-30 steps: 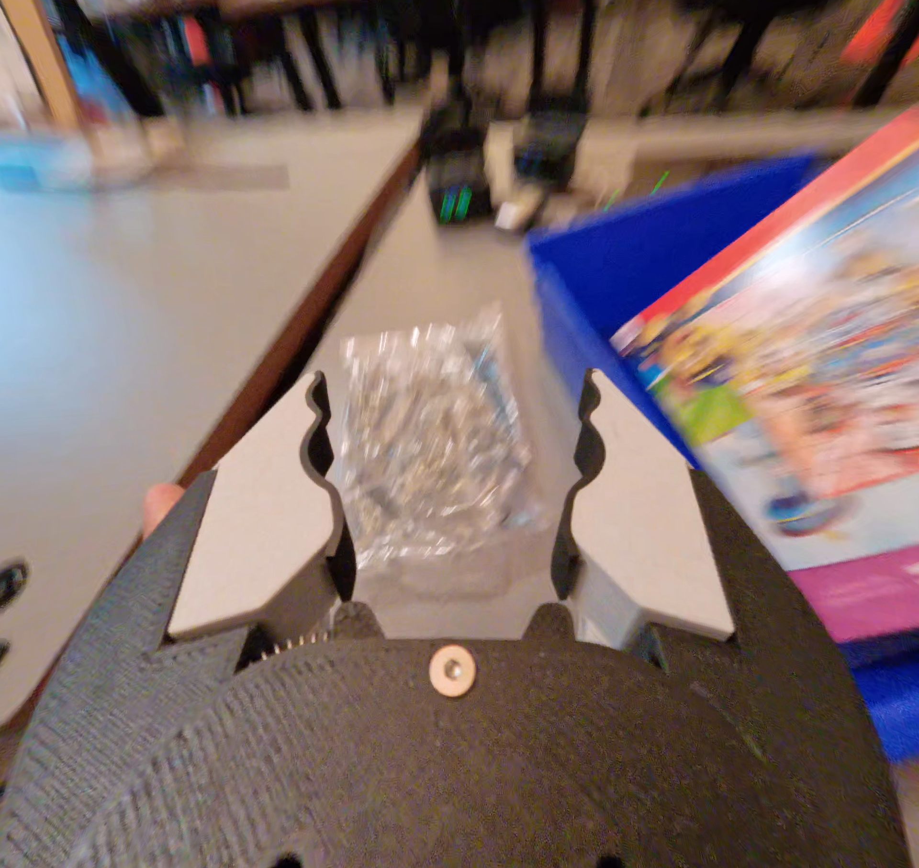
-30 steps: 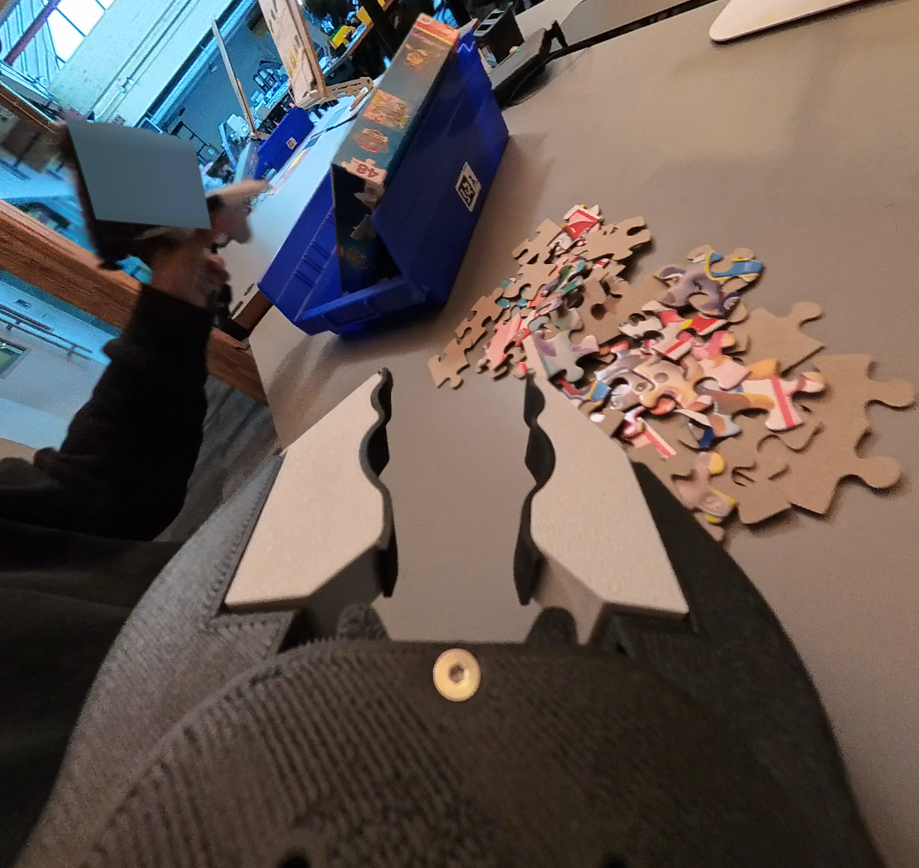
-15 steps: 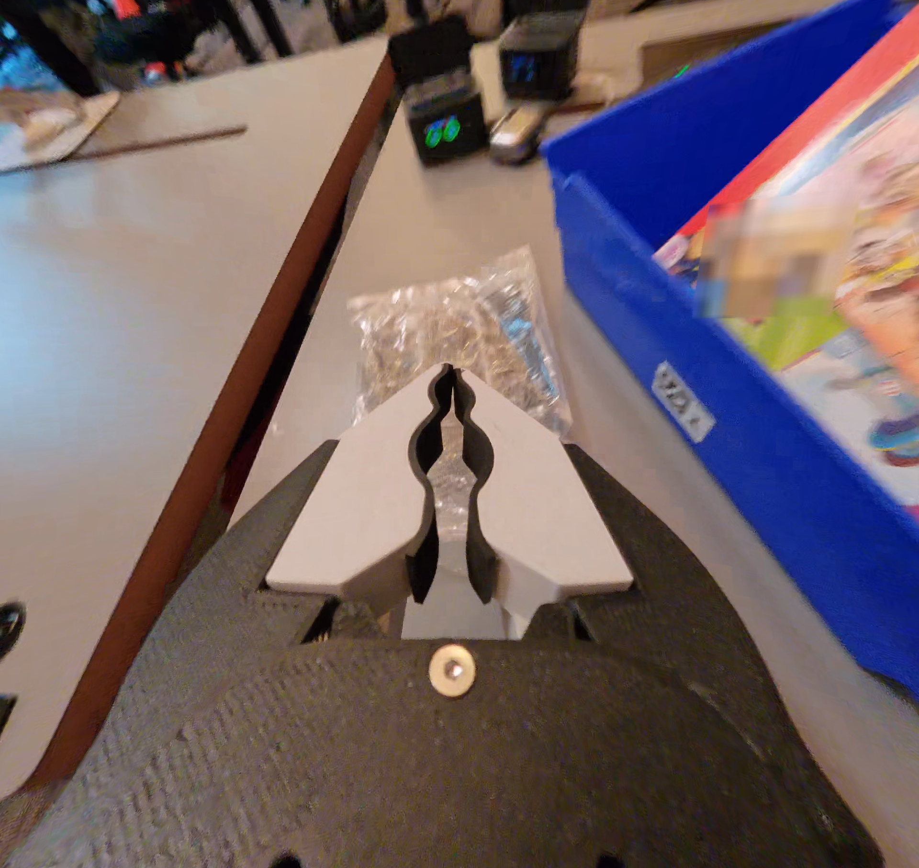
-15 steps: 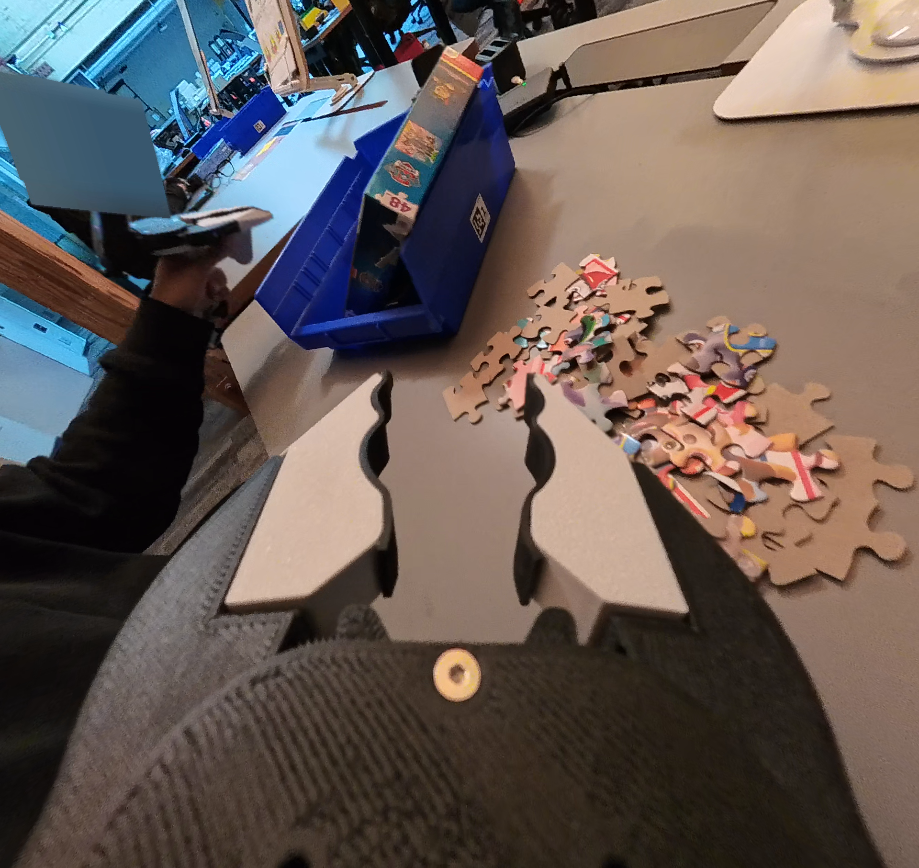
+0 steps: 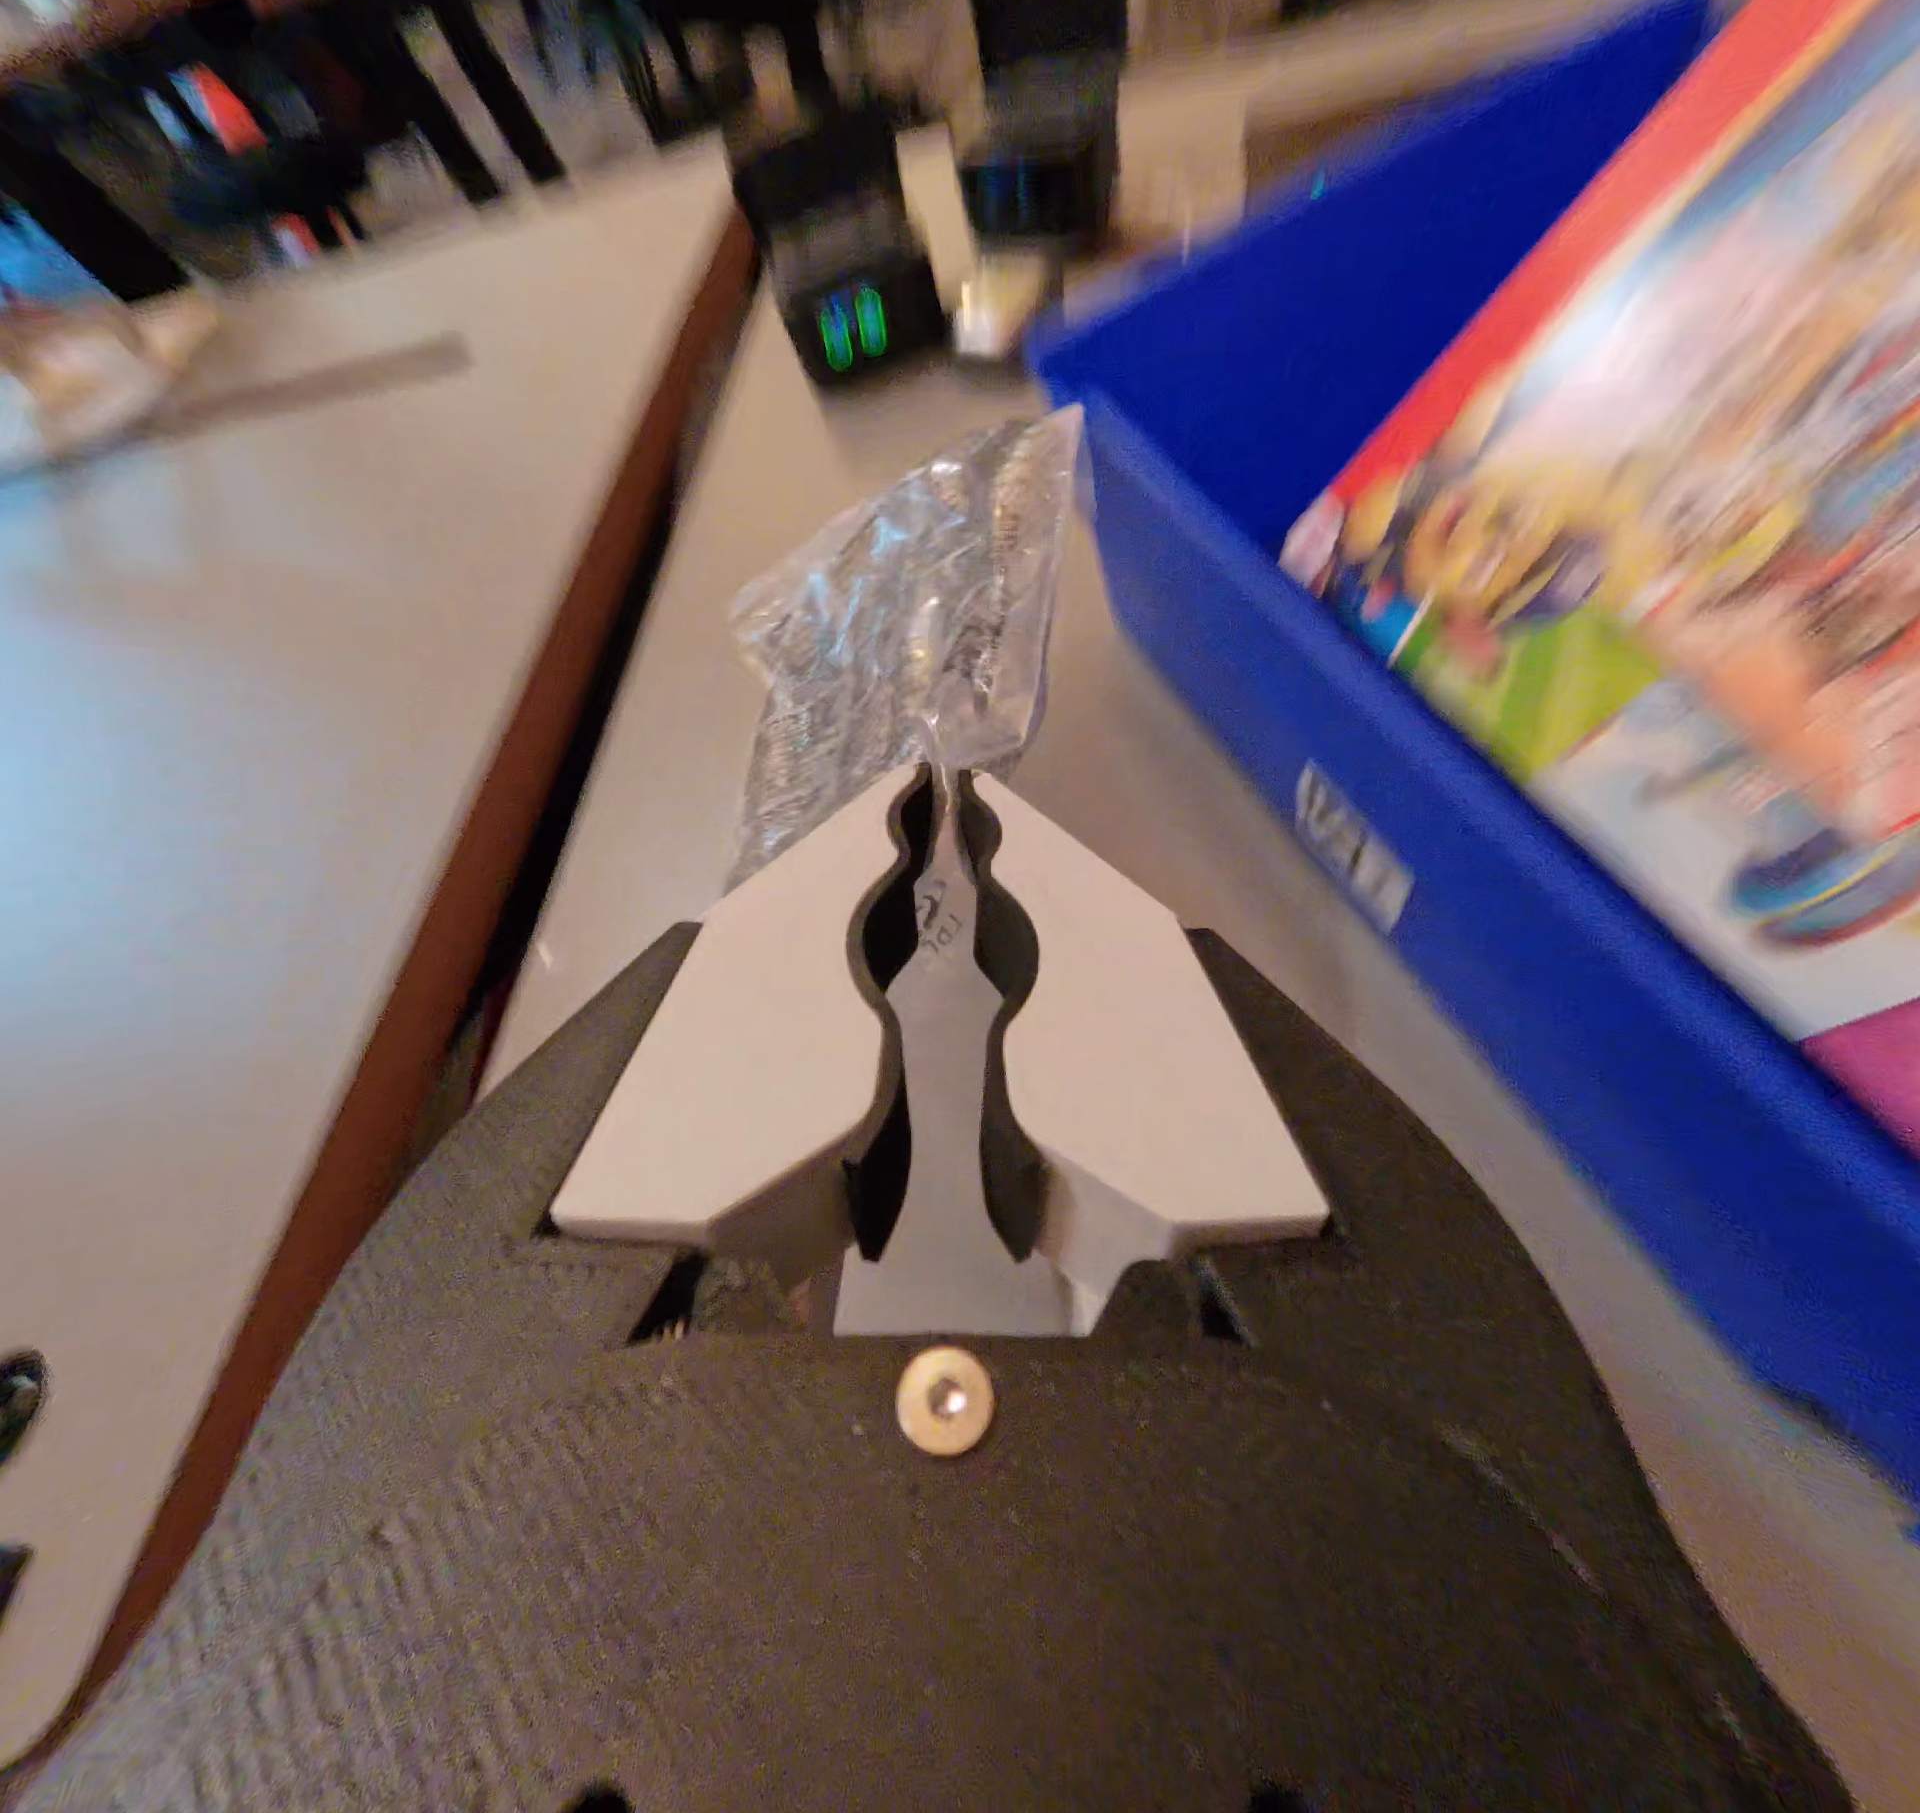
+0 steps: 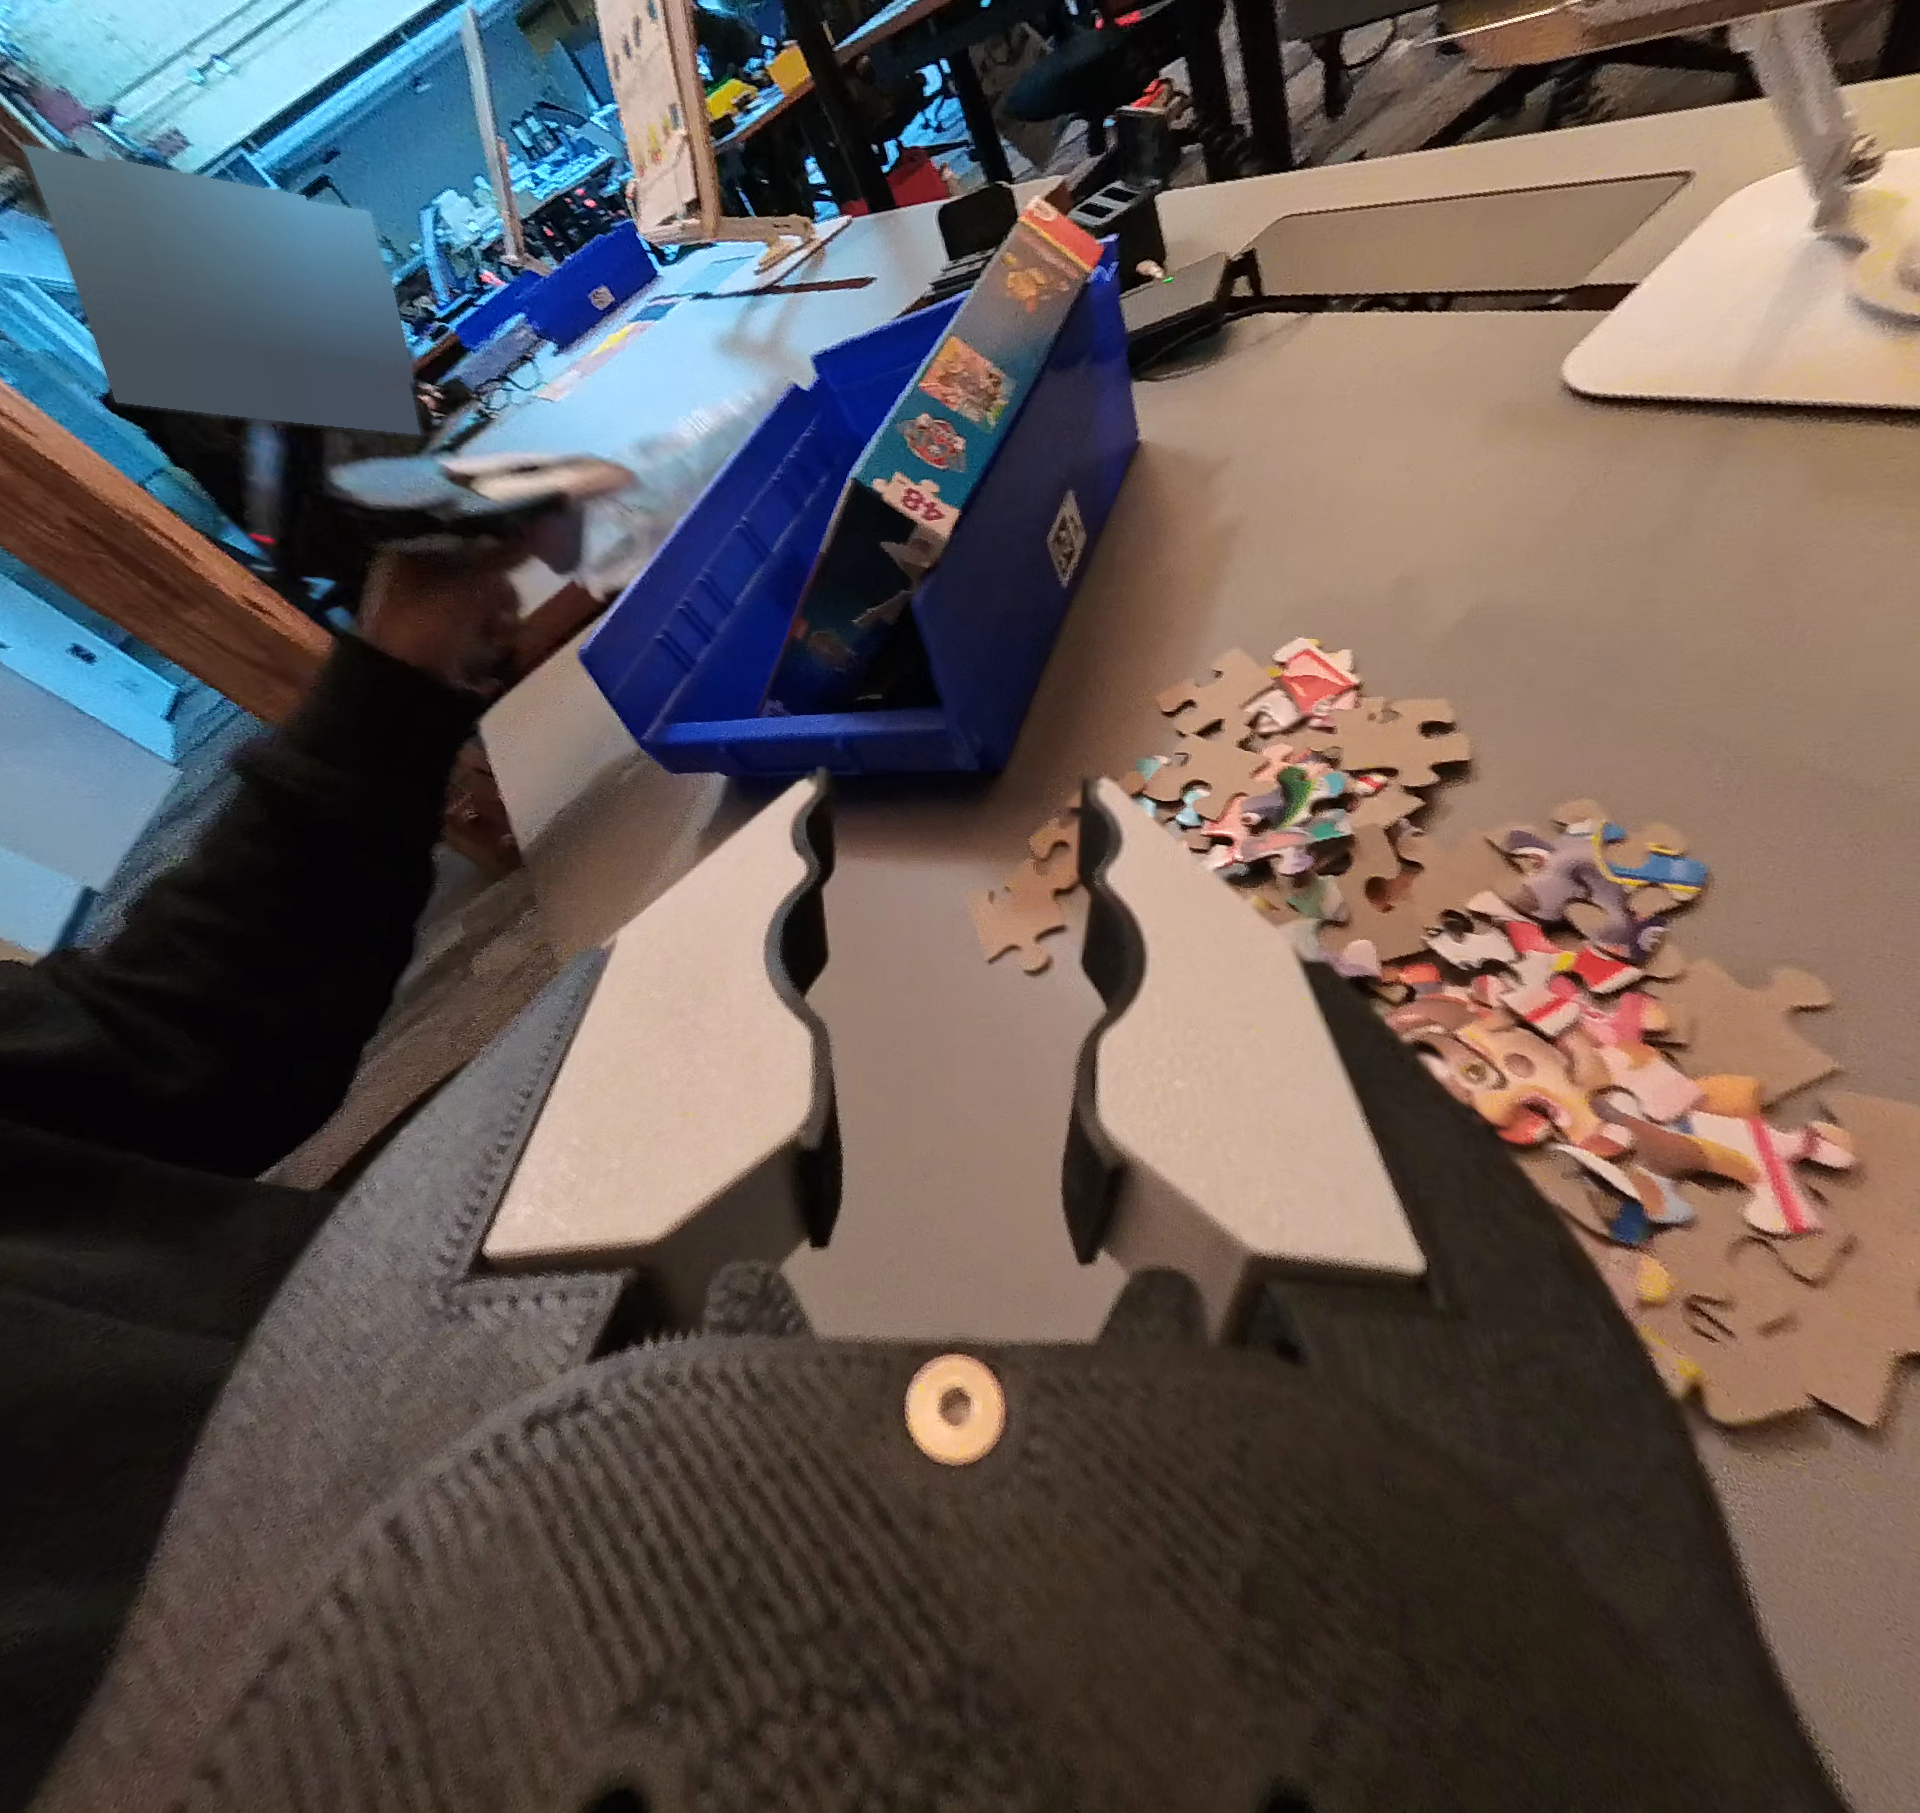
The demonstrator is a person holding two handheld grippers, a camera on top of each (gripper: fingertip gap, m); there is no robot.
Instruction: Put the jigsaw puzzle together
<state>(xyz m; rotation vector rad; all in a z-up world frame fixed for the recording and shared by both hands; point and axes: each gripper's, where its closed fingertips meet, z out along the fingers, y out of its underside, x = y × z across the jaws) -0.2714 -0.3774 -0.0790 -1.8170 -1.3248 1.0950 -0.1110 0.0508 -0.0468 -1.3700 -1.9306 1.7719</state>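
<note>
1. Closest in, the left gripper (image 5: 943,776) pinches one corner of a clear plastic bag (image 5: 914,610); its long axis runs away up-frame, beside the blue bin (image 5: 1351,724).
2. Thin film could slip free.
3. Right gripper (image 6: 956,818) is half open and empty above the bench (image 6: 1455,516), near puzzle pieces (image 6: 1455,953).

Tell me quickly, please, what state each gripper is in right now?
Left gripper: closed, its tips pinching the edge of a crinkled clear plastic bag.
Right gripper: open, holding nothing, over the grey table.

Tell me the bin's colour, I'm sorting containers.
The bin is solid blue, clearest in the right wrist view.
</note>
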